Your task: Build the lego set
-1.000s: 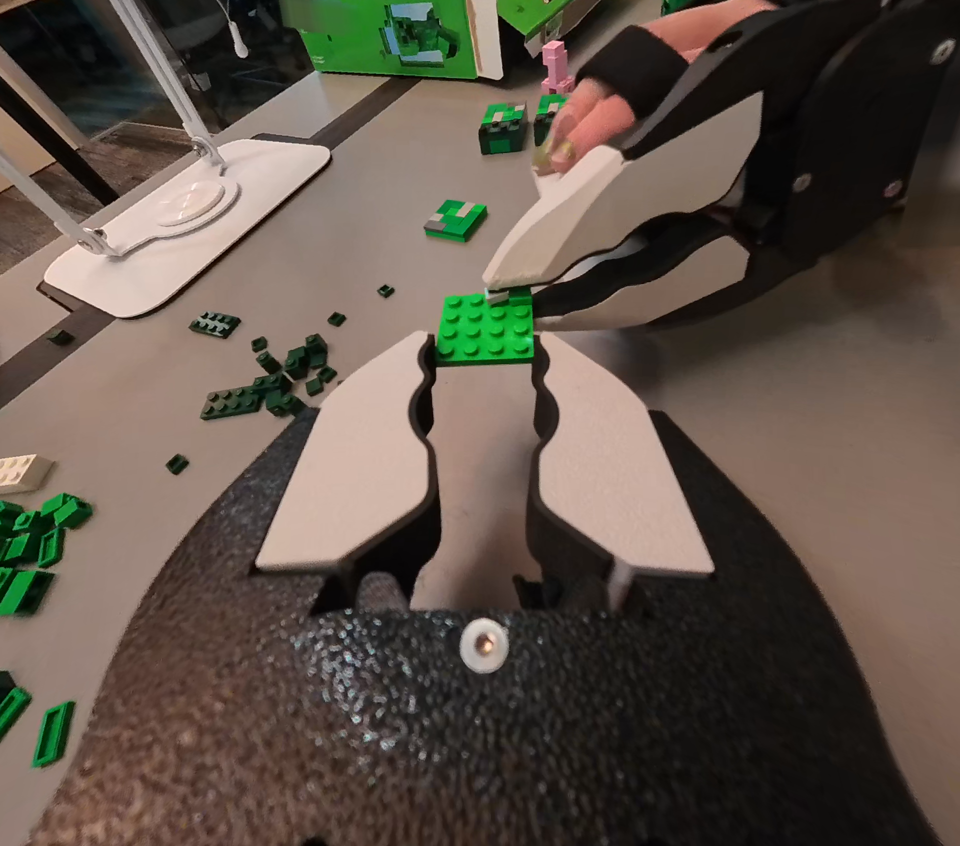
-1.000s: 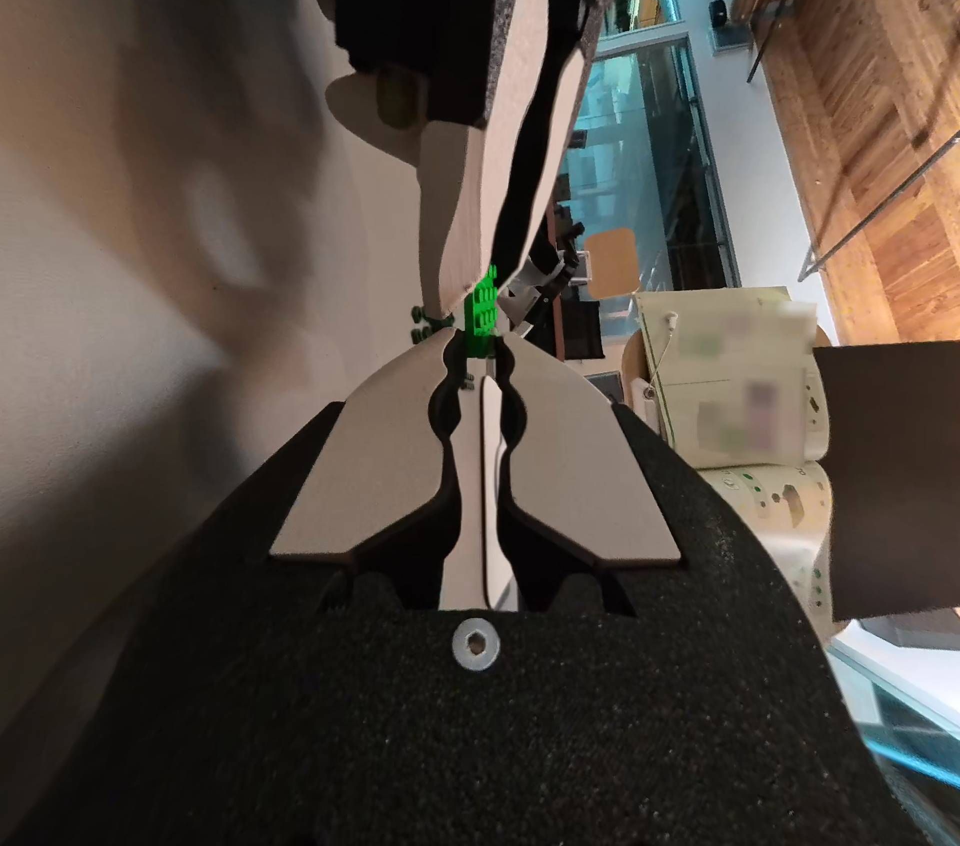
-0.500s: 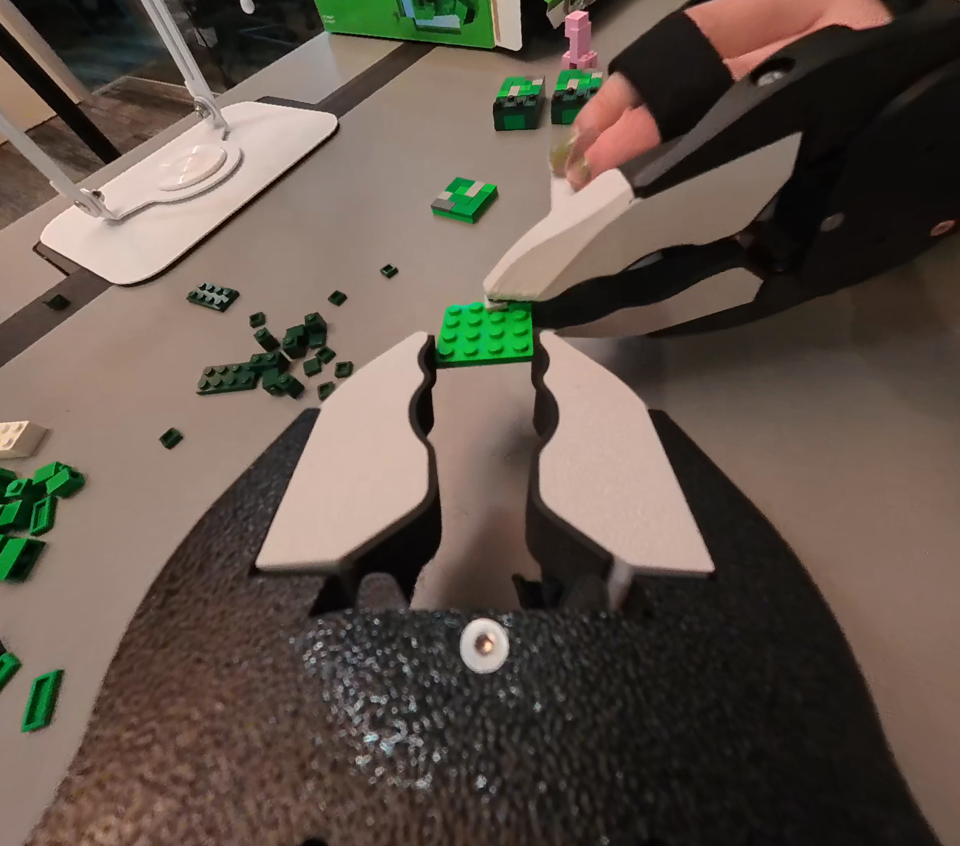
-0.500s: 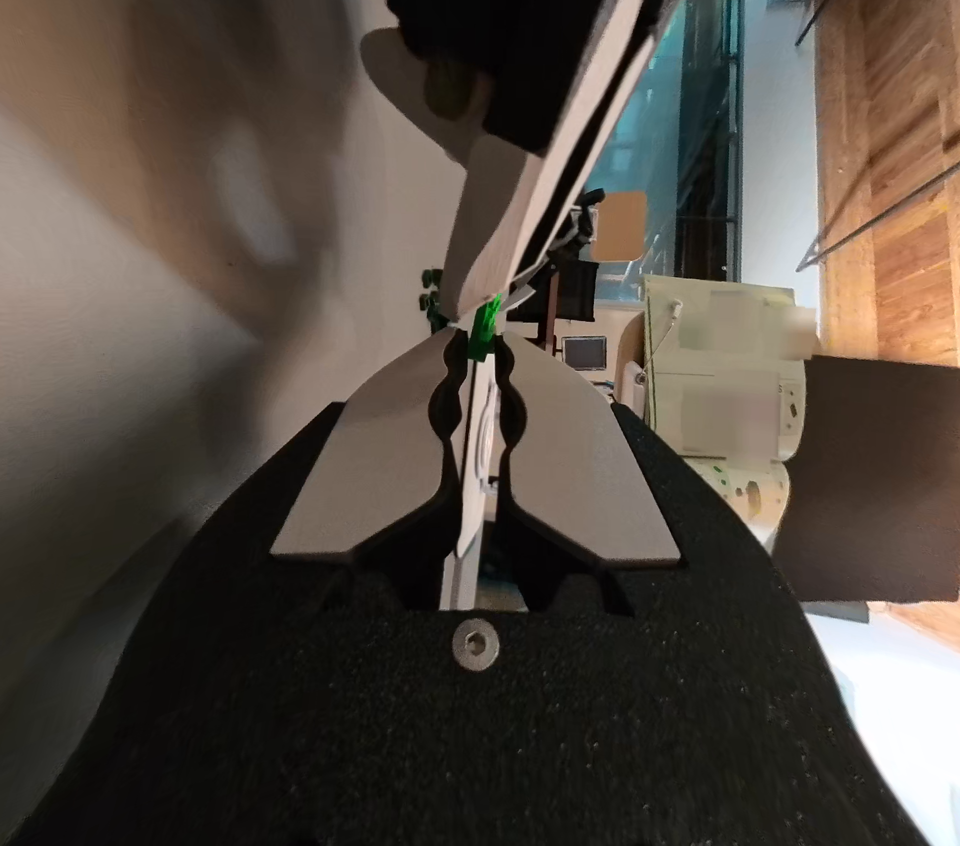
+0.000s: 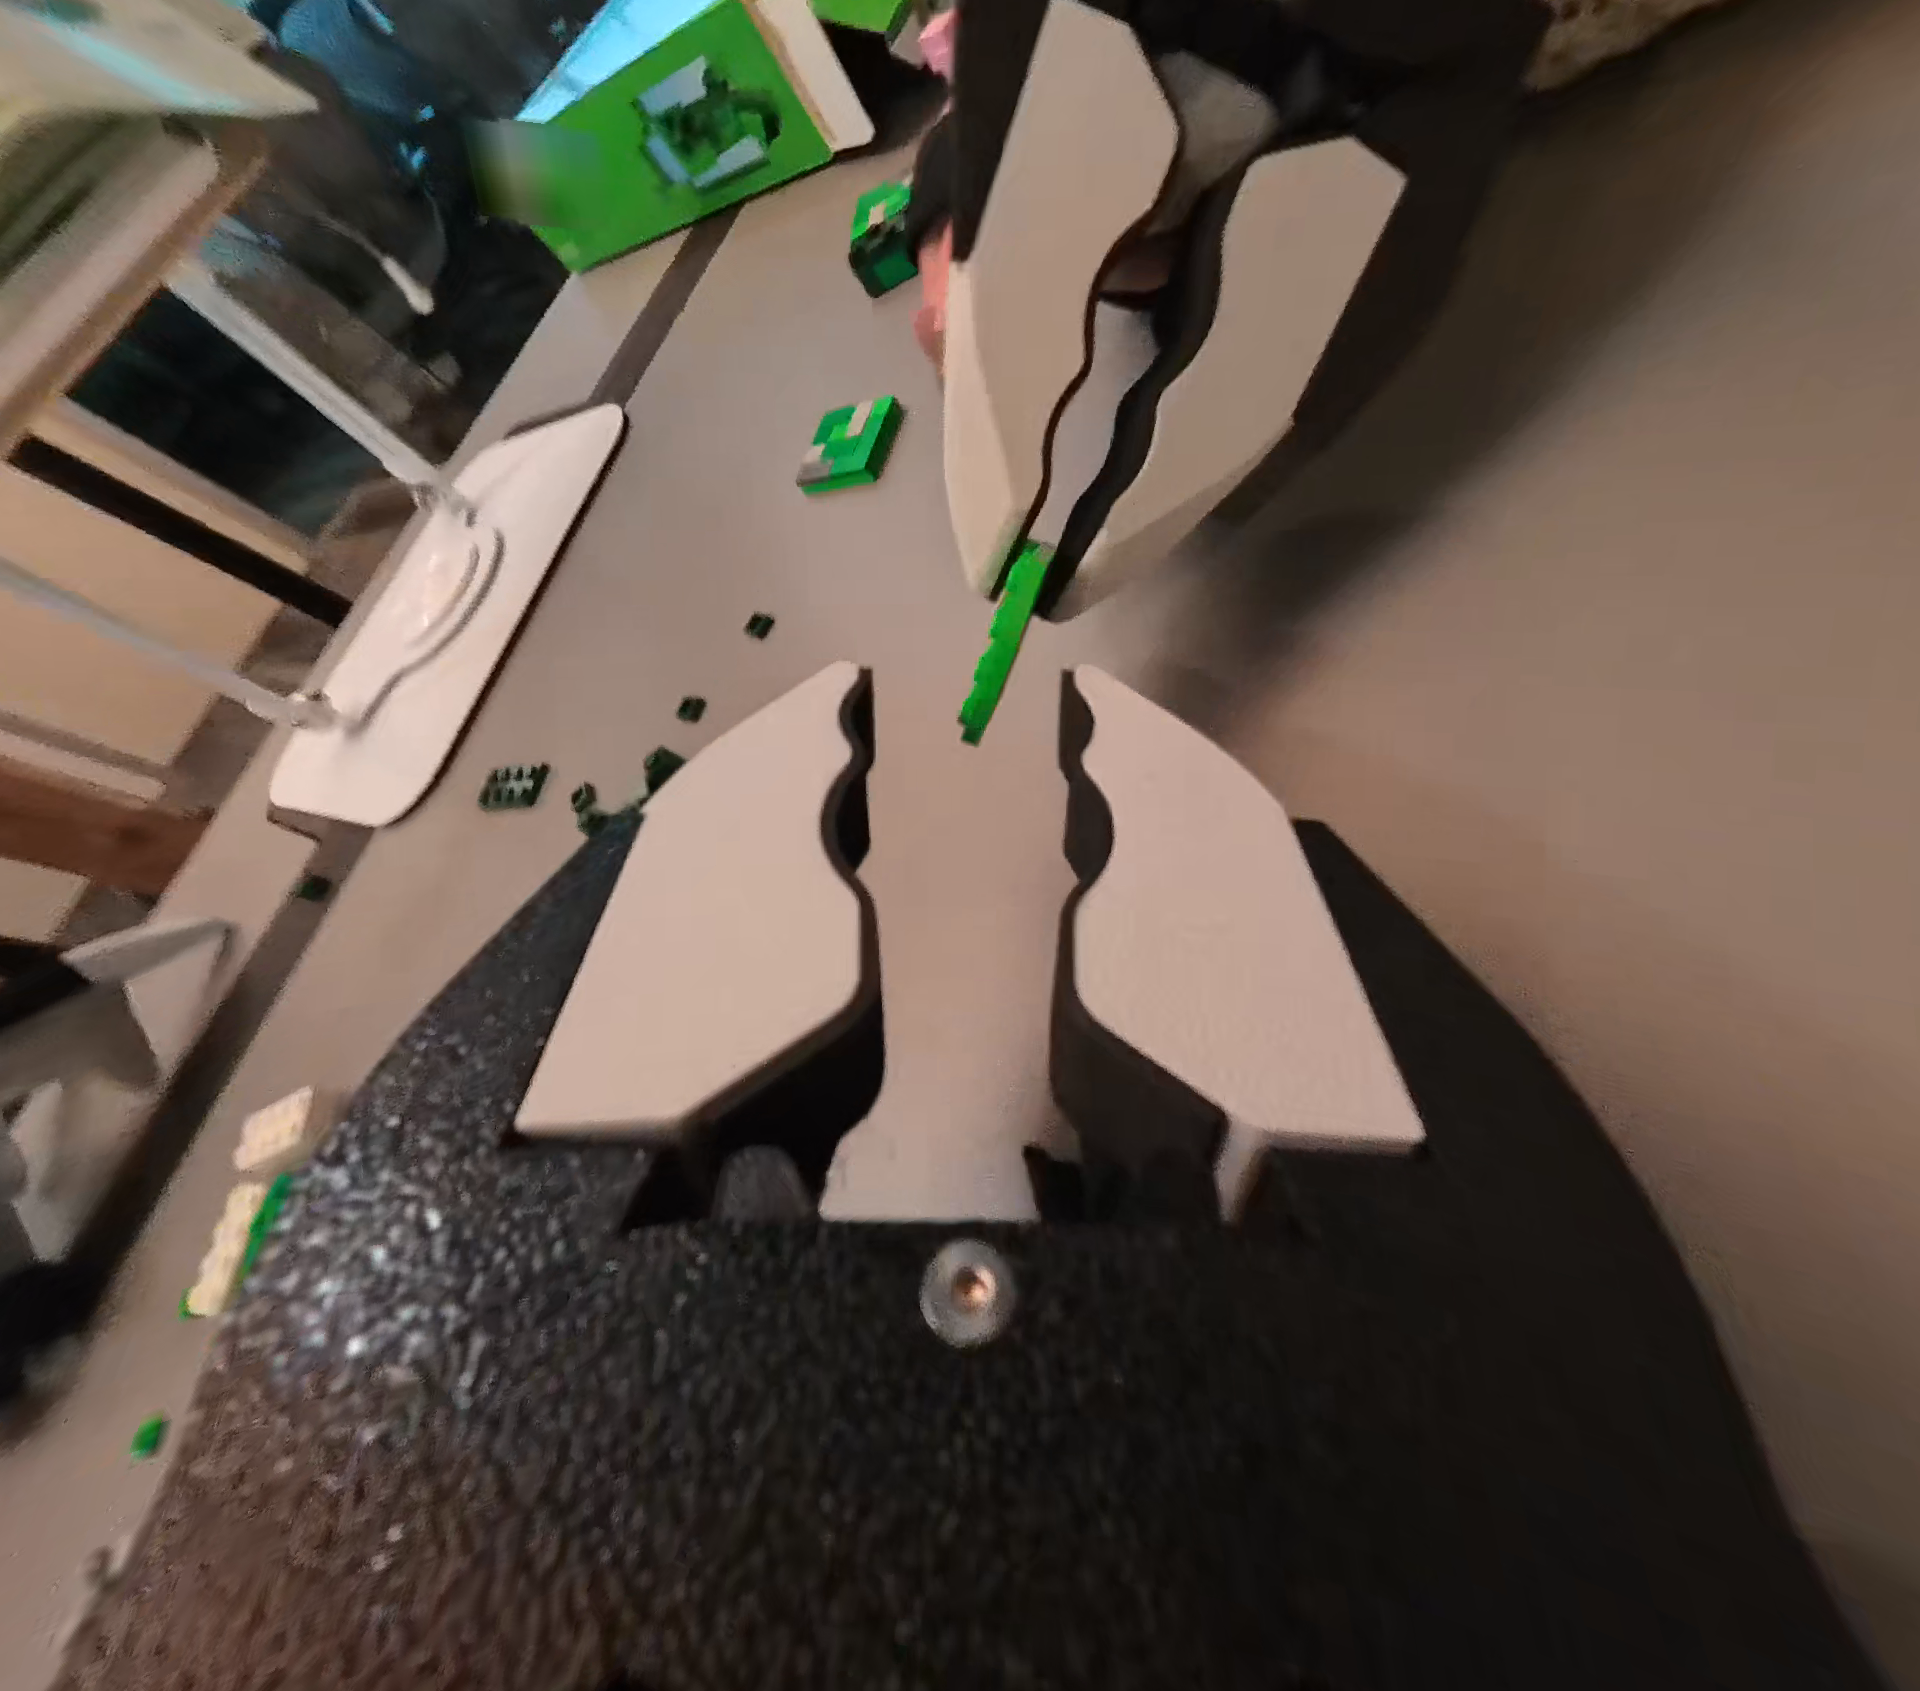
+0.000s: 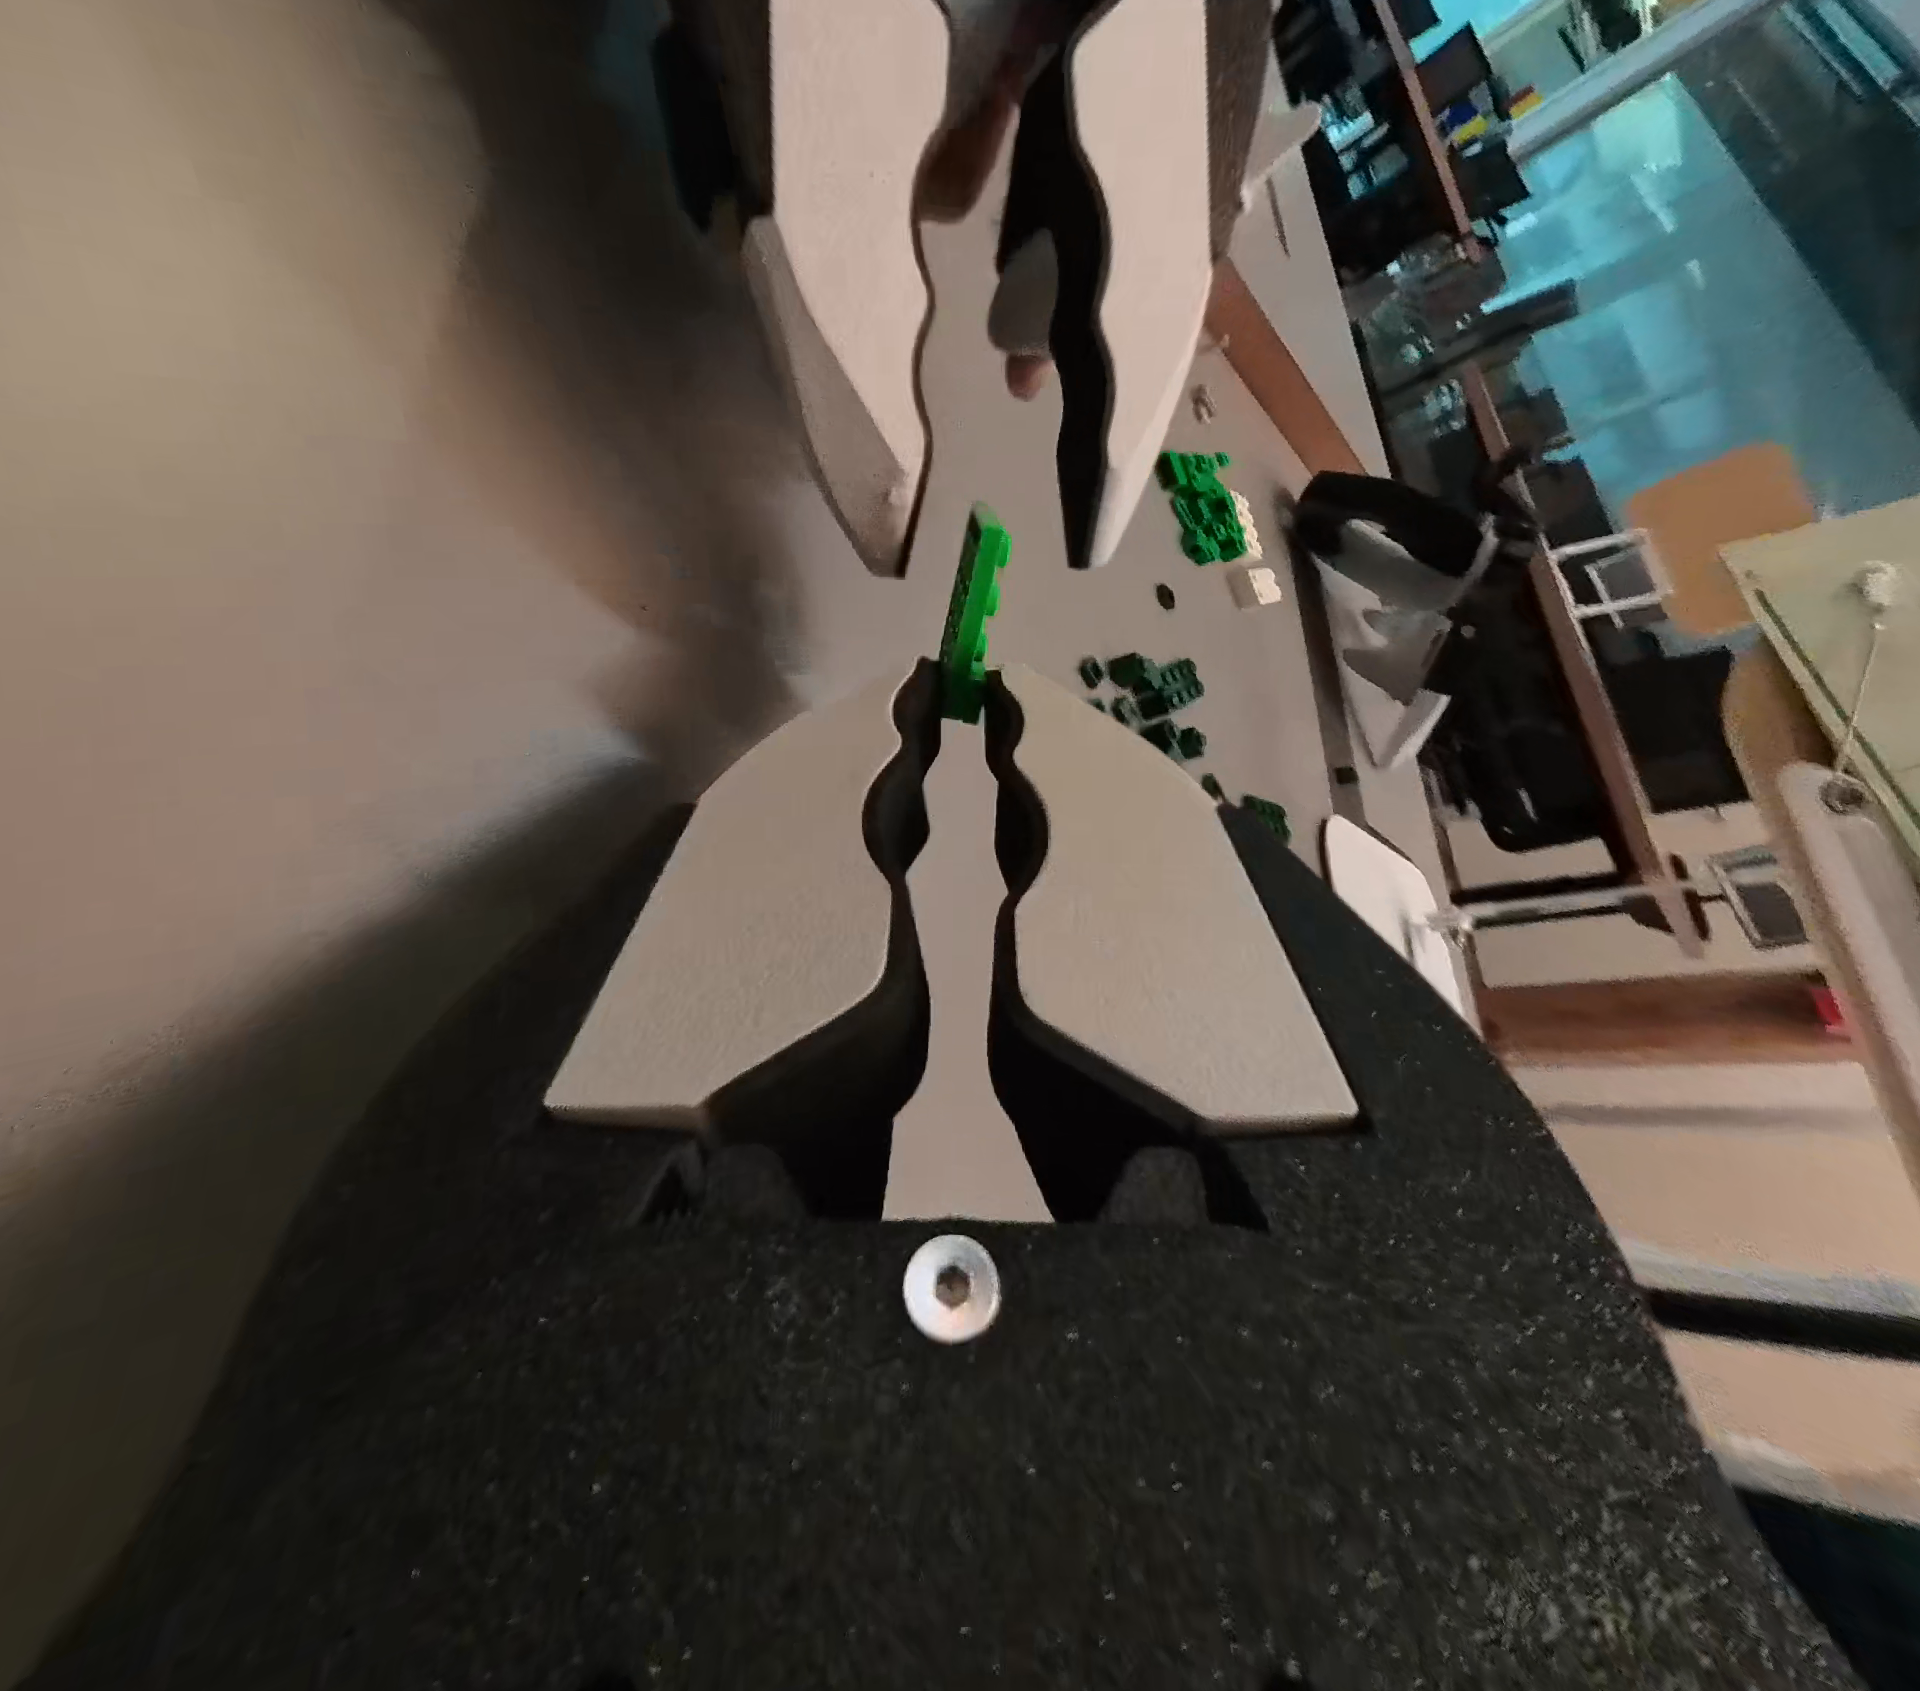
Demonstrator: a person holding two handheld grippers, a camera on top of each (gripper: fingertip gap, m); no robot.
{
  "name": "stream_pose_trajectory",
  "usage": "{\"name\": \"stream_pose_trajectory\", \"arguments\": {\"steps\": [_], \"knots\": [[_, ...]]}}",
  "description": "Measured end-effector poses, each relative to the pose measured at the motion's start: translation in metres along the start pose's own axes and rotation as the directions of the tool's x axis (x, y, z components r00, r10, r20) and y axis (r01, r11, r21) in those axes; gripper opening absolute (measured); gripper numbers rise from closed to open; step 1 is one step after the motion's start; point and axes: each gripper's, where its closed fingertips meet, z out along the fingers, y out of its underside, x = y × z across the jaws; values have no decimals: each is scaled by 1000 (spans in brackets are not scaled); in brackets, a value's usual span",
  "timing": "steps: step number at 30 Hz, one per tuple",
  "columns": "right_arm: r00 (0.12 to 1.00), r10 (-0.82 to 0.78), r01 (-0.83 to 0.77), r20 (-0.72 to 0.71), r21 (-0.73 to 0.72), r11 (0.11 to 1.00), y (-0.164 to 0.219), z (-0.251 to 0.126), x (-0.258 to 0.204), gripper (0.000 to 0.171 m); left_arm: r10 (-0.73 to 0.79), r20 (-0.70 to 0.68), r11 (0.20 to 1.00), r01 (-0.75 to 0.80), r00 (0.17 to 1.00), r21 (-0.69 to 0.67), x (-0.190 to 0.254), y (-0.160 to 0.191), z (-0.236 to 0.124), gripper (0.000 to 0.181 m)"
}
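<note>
A bright green studded plate (image 6: 975, 592) stands on edge in the air above the grey table (image 5: 1558, 706). My right gripper (image 6: 961, 685) is shut on its near end. In the left wrist view the plate (image 5: 1003, 644) sticks out of the right gripper (image 5: 1023, 592) toward my left gripper (image 5: 966, 680). The left gripper is open and empty, with its jaws on either side of the plate's free end and not touching it. It also shows in the right wrist view (image 6: 987, 555), open, just beyond the plate.
A green set box (image 5: 707, 114) lies at the back. A small green block (image 5: 883, 244) and a flat green and grey build (image 5: 852, 446) sit on the table. Loose dark green pieces (image 6: 1143, 685) and bright green pieces (image 6: 1205, 509) lie to one side, near a white lamp base (image 5: 447, 613).
My left gripper has opened and let go of the green plate. The right gripper now holds it and has turned it from flat to on edge. Both views have rolled.
</note>
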Motion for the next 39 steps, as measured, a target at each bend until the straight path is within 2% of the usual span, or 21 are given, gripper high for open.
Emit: {"name": "stream_pose_trajectory", "arguments": {"steps": [4,7,10,15,25,29,32,34,36,38,39], "knots": [[999,7,-9,32,64,998,-9,-3,-6,8,155,18,988,-155,988,11,9,-6,0,10],[999,31,-34,37,90,995,-11,-6,-4,7,254,25,967,-254,967,11,14,-9,0,5],[996,58,-65,73,101,993,-12,-9,-7,7,324,25,946,-324,946,1,17,-9,1,5],[988,51,-65,142,92,994,-13,-12,-13,7,354,-10,935,-354,935,1,24,-8,2,5],[937,-200,218,286,-35,975,-8,-12,-41,9,423,-151,902,-431,894,-20,45,5,3,6],[937,-162,183,309,-41,982,-8,-13,-42,8,442,-147,893,-449,885,-19,46,4,4,6],[958,-125,143,256,-53,988,-5,-9,-35,8,397,-104,914,-403,912,-40,39,6,6,6],[984,-95,105,151,-61,993,-2,-5,-20,7,298,-30,952,-299,954,-69,24,6,8,6],[990,-132,135,39,-93,986,4,-2,-6,7,171,12,979,-169,985,-115,12,11,9,29],[963,-247,225,-110,-181,958,11,-1,13,6,19,27,991,-15,999,-135,5,14,11,43],[943,-302,269,-138,-213,939,13,0,15,6,-62,29,990,65,998,-123,3,13,12,47]]}}
